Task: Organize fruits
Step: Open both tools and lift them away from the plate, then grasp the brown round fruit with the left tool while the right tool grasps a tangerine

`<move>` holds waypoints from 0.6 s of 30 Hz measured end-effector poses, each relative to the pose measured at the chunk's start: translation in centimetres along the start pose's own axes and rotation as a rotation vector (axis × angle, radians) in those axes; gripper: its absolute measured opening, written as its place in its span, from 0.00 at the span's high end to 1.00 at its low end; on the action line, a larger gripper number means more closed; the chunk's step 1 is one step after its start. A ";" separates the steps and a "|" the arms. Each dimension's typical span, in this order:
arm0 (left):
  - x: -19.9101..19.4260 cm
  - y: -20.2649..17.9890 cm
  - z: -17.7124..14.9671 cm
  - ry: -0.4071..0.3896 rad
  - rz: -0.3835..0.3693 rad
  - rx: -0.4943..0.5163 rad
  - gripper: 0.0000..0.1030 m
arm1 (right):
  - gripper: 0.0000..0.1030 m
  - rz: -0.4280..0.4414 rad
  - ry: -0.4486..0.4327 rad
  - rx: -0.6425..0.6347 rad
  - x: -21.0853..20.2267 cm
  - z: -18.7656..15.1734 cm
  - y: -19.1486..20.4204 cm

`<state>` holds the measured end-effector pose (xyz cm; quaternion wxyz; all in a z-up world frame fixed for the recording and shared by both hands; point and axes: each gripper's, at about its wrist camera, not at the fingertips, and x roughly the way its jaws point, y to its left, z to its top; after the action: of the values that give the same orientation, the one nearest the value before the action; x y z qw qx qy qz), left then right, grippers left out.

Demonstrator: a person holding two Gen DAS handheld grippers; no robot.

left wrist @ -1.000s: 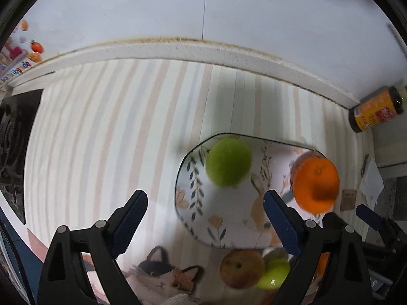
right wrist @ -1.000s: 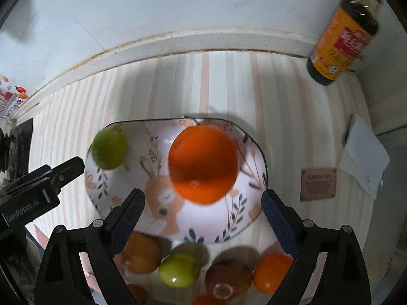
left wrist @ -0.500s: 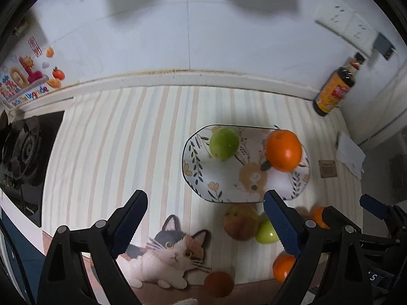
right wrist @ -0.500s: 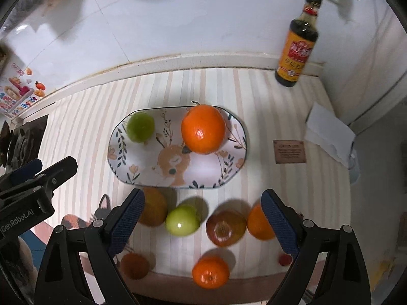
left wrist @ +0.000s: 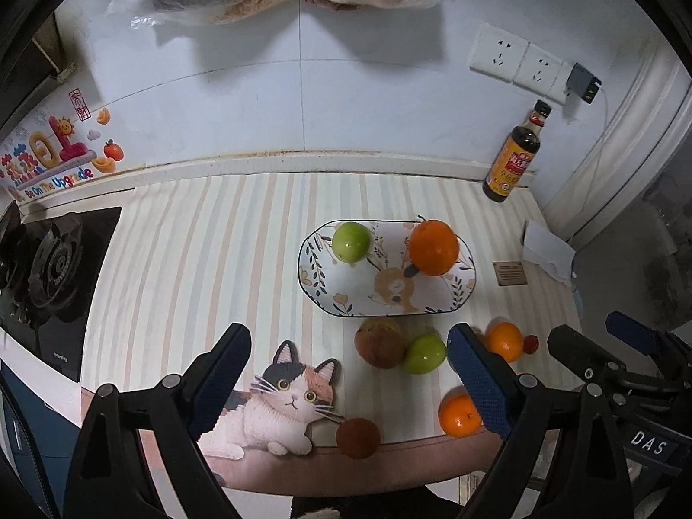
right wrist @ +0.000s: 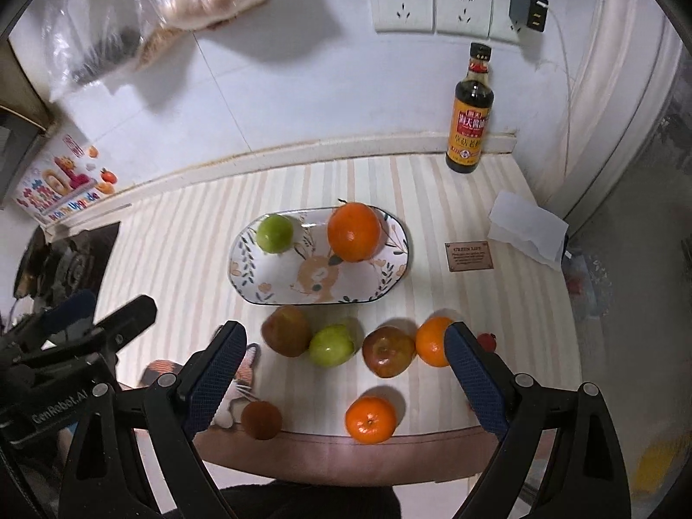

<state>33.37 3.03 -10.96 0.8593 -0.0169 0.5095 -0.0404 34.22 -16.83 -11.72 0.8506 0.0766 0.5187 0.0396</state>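
Both my tongs, left tongs (left wrist: 348,372) and right tongs (right wrist: 344,367), hang spread wide and empty over the counter's near edge, pulled back from a second ago. Near that edge lie loose fruits (six, plus something small and red). Farther in, the plate (right wrist: 277,296) now holds the green apple (right wrist: 275,233) and large orange (right wrist: 354,232); more remain to move.

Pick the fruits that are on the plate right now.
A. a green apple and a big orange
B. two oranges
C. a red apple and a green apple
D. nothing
A: the plate holds only a green apple and a big orange; every other fruit lies on the counter in front of it, and both grippers are open and empty.
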 end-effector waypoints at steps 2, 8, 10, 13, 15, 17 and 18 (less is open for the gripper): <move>-0.5 0.1 -0.3 -0.009 -0.003 -0.003 0.10 | 0.08 0.007 -0.016 0.003 -1.0 -0.2 0.1; 0.7 0.4 -1.0 0.032 -0.009 -0.006 0.02 | 0.08 0.044 0.020 0.039 -0.4 -1.3 -0.5; 2.1 0.3 -1.6 0.072 -0.012 0.001 0.01 | 0.08 0.056 0.066 0.072 1.1 -2.1 -1.4; 5.1 0.1 -3.4 0.166 -0.015 0.015 0.01 | 0.08 0.057 0.144 0.114 3.9 -3.7 -2.8; 7.7 -0.1 -4.8 0.261 -0.034 0.027 0.01 | 0.08 0.057 0.211 0.142 6.3 -5.0 -3.9; 10.4 -0.2 -6.5 0.368 -0.053 0.016 0.01 | 0.08 0.069 0.278 0.170 8.5 -6.3 -4.8; 11.5 -0.2 -7.2 0.404 -0.053 0.012 0.01 | 0.08 0.077 0.324 0.189 10.1 -7.2 -5.4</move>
<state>32.54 1.89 -24.49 0.7382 -0.0165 0.6709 -0.0686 32.38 -19.98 -24.71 0.7427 0.1686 0.6471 0.0352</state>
